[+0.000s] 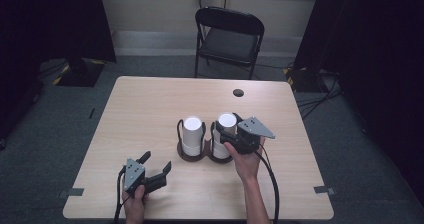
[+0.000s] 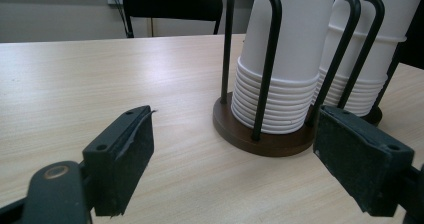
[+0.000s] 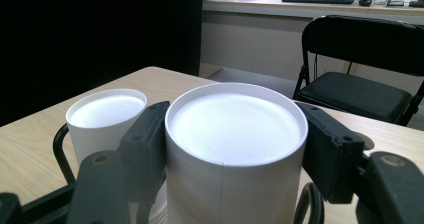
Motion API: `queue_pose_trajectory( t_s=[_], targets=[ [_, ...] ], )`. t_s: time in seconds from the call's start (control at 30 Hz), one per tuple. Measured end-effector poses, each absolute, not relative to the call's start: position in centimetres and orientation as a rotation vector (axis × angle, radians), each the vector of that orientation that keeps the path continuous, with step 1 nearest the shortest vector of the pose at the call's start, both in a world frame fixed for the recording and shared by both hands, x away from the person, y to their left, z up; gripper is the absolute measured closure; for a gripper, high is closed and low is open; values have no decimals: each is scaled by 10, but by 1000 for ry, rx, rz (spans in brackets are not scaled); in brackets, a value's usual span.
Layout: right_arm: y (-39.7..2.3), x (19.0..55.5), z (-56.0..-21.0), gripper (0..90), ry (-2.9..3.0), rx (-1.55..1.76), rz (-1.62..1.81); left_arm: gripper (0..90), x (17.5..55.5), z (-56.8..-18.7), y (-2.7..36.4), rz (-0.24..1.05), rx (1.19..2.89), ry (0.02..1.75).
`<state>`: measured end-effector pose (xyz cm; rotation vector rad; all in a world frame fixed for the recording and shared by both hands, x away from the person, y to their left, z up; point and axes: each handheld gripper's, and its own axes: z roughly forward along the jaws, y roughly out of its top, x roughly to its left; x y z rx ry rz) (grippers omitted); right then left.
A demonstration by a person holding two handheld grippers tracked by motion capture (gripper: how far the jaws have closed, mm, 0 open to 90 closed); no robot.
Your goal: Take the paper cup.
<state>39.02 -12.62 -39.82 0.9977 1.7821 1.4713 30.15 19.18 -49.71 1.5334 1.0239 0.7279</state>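
Two stacks of upturned white paper cups stand in a dark wooden holder (image 1: 192, 157) with black wire loops, at the table's middle. My right gripper (image 1: 226, 132) is shut on the top cup of the right stack (image 1: 227, 120), its pads (image 3: 145, 134) pressing both sides of that cup (image 3: 235, 129). The left stack (image 1: 192, 129) (image 3: 105, 114) stands free beside it. My left gripper (image 1: 157, 162) rests open near the front left, jaws wide apart with nothing between them. In the left gripper view (image 2: 240, 159), it faces the holder (image 2: 270, 141) and the nearer stack (image 2: 295, 49).
A black folding chair (image 1: 230, 34) stands behind the table (image 1: 145, 104). A round cable hole (image 1: 238, 92) lies near the table's far edge. Dark curtains hang on both sides, and cables run over the floor at the right (image 1: 320, 96).
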Motion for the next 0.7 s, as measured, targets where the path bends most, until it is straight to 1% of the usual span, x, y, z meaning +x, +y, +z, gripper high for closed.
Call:
queue_pose_trajectory(
  t_s=[0.27, 0.3, 0.33, 0.7],
  targets=[
    [-127, 391, -392, 341, 1771, 998, 1484, 166, 302, -497, 192, 733, 1526, 1032],
    [-126, 391, -391, 341, 1764, 988, 1486, 191, 301, -497, 192, 734, 1525, 1033],
    [-126, 391, -391, 341, 1763, 990, 1485, 196, 302, -497, 192, 734, 1524, 1034],
    [-127, 392, -386, 342, 1737, 999, 1511, 196, 302, -497, 192, 734, 1523, 1039]
  ],
)
